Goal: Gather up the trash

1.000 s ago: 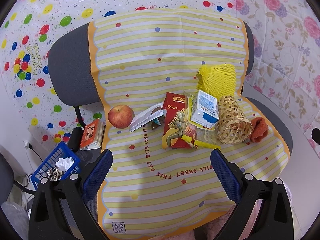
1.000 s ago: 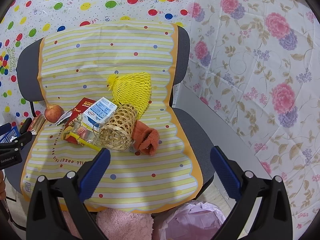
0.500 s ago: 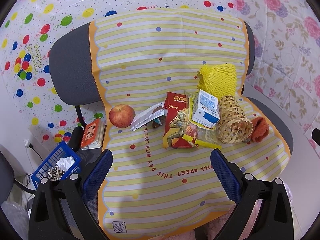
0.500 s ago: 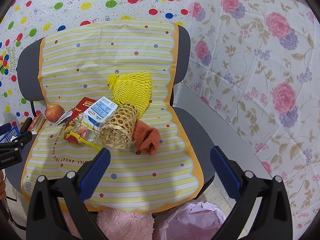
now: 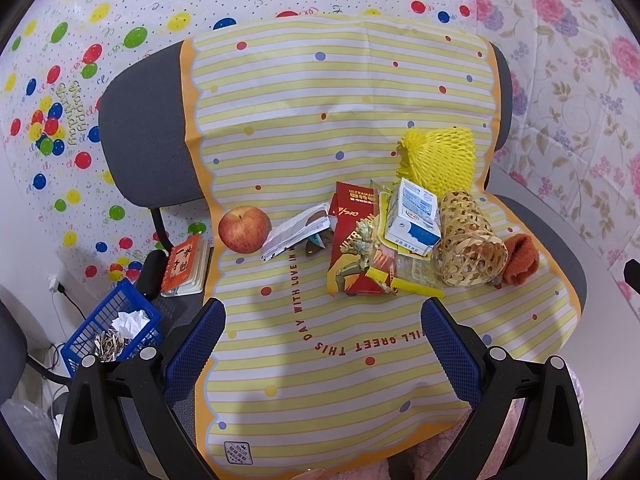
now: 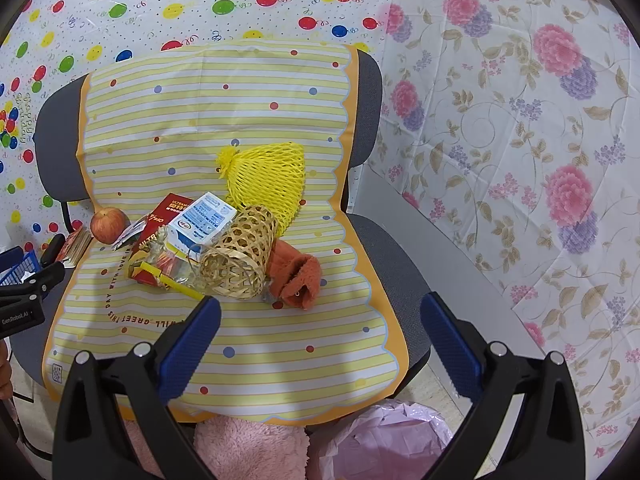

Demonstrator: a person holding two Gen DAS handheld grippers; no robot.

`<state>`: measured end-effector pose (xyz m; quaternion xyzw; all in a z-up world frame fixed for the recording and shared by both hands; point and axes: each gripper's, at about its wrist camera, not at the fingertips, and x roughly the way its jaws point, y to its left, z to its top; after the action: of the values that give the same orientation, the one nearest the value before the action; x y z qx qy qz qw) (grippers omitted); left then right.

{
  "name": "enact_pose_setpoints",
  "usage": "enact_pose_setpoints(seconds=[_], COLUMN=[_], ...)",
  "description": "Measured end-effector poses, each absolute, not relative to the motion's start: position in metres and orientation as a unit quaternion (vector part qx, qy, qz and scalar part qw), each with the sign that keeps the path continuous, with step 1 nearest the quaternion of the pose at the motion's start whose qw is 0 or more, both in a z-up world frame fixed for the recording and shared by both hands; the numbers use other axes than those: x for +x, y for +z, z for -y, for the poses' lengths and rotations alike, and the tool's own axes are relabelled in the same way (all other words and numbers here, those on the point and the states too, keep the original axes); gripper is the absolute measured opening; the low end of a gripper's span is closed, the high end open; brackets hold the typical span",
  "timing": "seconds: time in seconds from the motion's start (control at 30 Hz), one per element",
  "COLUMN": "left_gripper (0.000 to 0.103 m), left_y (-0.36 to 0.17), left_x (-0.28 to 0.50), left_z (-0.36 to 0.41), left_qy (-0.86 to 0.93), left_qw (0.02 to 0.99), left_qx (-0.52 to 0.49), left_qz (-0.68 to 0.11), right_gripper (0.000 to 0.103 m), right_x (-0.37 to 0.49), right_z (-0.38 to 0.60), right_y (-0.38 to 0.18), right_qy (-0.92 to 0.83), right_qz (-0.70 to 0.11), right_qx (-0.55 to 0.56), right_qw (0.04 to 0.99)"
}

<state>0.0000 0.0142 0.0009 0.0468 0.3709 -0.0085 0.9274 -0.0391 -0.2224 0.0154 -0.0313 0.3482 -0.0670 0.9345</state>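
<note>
Yellow-striped dotted cloth [image 5: 320, 120]; red apple [image 5: 244, 229]; yellow foam net [image 5: 440, 156]; orange sock [image 5: 520, 260]; blue basket [image 5: 116, 320].

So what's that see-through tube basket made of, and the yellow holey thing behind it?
The tube basket looks like woven bamboo or rattan strips: pale tan, matte, with open gaps between crossing strips. The yellow holey thing looks like soft foam netting, the kind that wraps fruit: puffy mesh, matte, gathered to a tuft at one end. Neither can be confirmed by touch.
</note>
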Motion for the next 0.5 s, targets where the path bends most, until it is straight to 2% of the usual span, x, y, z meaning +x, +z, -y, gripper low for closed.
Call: enact_pose_setpoints(seconds=[0.5], left_gripper=[0.097], left_y=[-0.022], left_x=[0.01], left_z=[-0.023], left_qy=[0.007], left_qw=[0.919], left_qx=[0.044], left_qz=[-0.393], right_gripper=[0.097], right_x=[-0.027], right_z=[0.229], right_y=[-0.003], right_qy=[-0.039], right_qz=[-0.355], right_qx=[-0.026], right_qw=[0.934])
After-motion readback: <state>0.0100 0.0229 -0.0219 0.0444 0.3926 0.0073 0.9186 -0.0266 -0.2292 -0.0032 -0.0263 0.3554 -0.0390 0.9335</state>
